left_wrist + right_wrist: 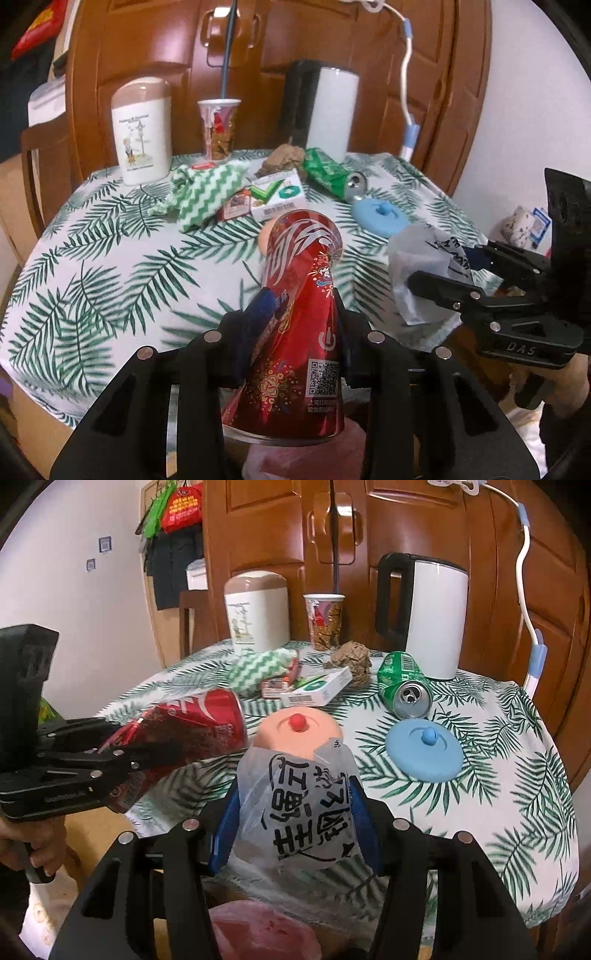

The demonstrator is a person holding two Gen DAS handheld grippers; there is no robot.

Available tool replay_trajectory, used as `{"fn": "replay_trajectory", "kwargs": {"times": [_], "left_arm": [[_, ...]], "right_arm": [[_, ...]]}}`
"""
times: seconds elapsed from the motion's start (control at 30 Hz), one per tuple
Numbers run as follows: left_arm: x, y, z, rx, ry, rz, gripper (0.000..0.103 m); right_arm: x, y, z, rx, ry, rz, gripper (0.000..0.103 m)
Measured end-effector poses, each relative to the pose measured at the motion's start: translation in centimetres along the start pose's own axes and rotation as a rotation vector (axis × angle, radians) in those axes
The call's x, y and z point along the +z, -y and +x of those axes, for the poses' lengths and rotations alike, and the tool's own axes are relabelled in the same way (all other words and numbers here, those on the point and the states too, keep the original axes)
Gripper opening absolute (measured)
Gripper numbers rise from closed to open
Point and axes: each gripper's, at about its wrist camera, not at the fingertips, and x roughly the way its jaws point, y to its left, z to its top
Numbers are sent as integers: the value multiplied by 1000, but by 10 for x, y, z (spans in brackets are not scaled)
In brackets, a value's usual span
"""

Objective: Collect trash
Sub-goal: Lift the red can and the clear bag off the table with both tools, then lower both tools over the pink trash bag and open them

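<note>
Now red can point(299, 314) sits clamped between left claw point(295, 332) fingers

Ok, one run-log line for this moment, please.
left hand-held gripper: shut on red can | right hand-held gripper: shut on plastic bag | green can: lying on table

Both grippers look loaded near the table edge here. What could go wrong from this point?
1. The left gripper is shut on the red cola can along its tapered, crushed body; the can might slip out.
2. The right gripper pinches only thin film of the plastic bag, which could tear or slide free.
3. The peach silicone lid lies right behind the bag; a forward move may nudge it.
</note>
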Motion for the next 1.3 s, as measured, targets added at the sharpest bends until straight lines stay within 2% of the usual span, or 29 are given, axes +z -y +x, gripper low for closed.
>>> {"fn": "replay_trajectory", "kwargs": {"times": [0.13,0.27,0.47,0.67,0.77,0.9,1.0,1.2,1.23,1.27,1.3], "left_arm": [[-20,13,-20,-17,-16,12,35],[-54,24,-36,-23,-64,22,35],[-108,21,-30,-25,-162,-14,34],[-176,13,28,-36,-343,-64,33],[-217,7,76,-60,-459,-89,33],[-258,3,125,-65,-575,-97,33],[-280,3,150,-62,-638,-94,33],[-298,-3,167,-57,-677,-105,34],[-299,-7,169,-57,-683,-109,37],[-298,-7,170,-53,-687,-113,46],[-297,-8,171,-50,-686,-115,48]], "right_arm": [[-16,-14,-21,26,-10,-5,54],[-43,-27,-33,45,-45,-1,54],[-104,-36,-18,82,-159,54,54],[-168,-39,26,93,-296,89,54],[-195,-38,55,94,-369,102,54],[-225,-35,87,89,-453,107,54],[-241,-33,100,87,-494,116,54],[-258,-29,113,95,-546,128,54],[-260,-28,115,96,-554,127,54],[-261,-29,118,99,-561,129,54],[-264,-30,120,101,-569,130,54]]}}
